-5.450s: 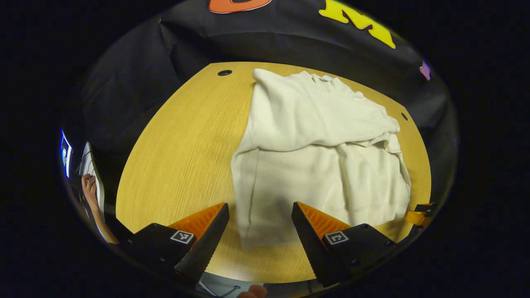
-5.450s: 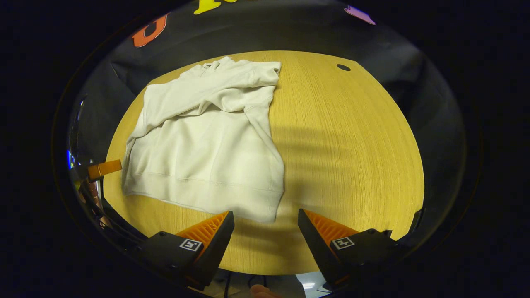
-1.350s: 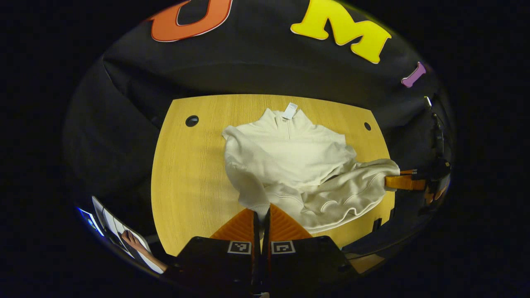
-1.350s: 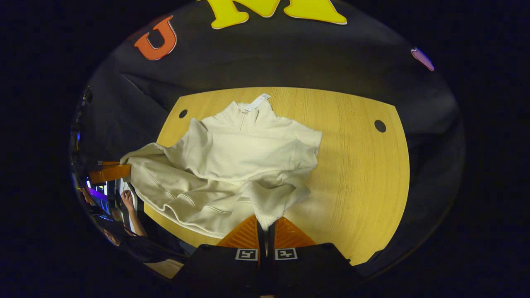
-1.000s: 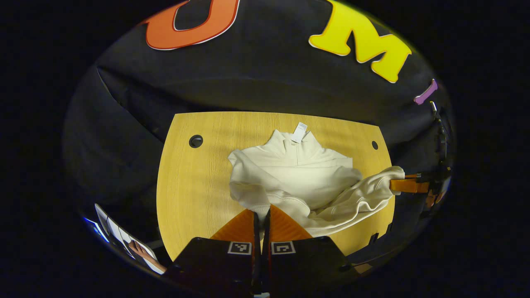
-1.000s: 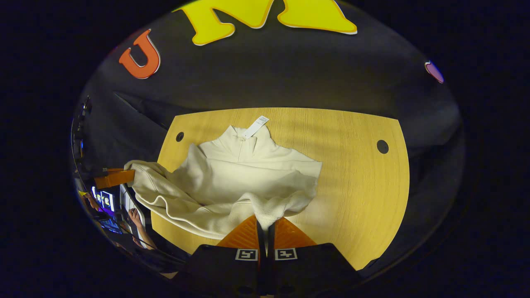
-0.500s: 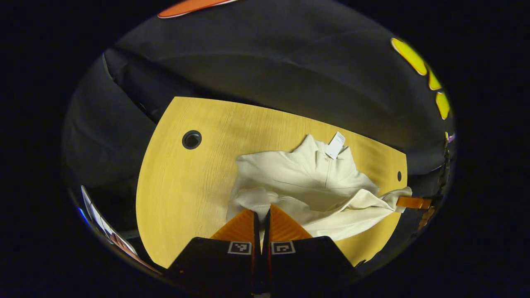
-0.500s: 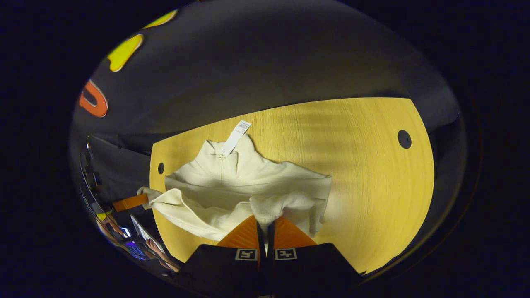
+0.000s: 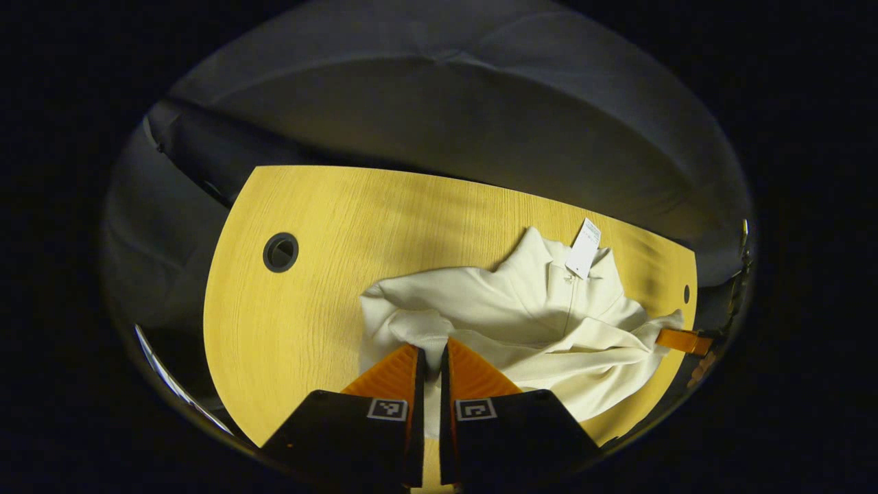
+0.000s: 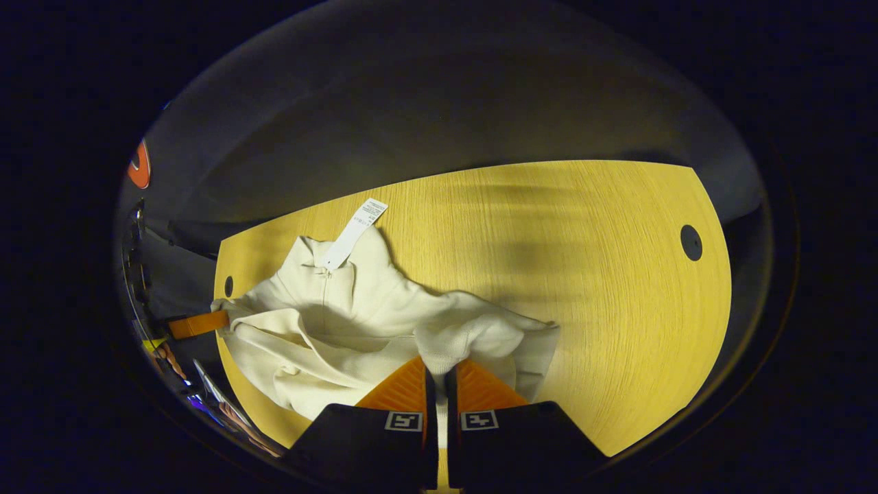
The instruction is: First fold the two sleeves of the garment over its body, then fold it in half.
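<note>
Lying on the yellow wood-grain worktop [image 9: 302, 309], the cream garment [image 9: 521, 309] sits toward the right side in the left gripper view, bunched and partly doubled over itself, with its collar at the far end and a white tag [image 9: 584, 239] sticking up from the collar. A round cable hole [image 9: 280, 252] is set in the worktop well to the left of the cloth. The left gripper [image 9: 431, 357] has its fingers nearly closed, with only a thin gap, and a fold of the garment's near edge is pinched between them. At the far right of that view the other gripper's finger meets the cloth's right corner. In the right gripper view the garment [image 10: 357, 322] lies on the left part of the worktop [image 10: 583, 274], tag [image 10: 355, 223] at the far end, and a cable hole [image 10: 691, 242] shows well to the right. The right gripper [image 10: 441, 370] is likewise almost closed, clamped on a ribbed fold of the cloth's near edge.
</note>
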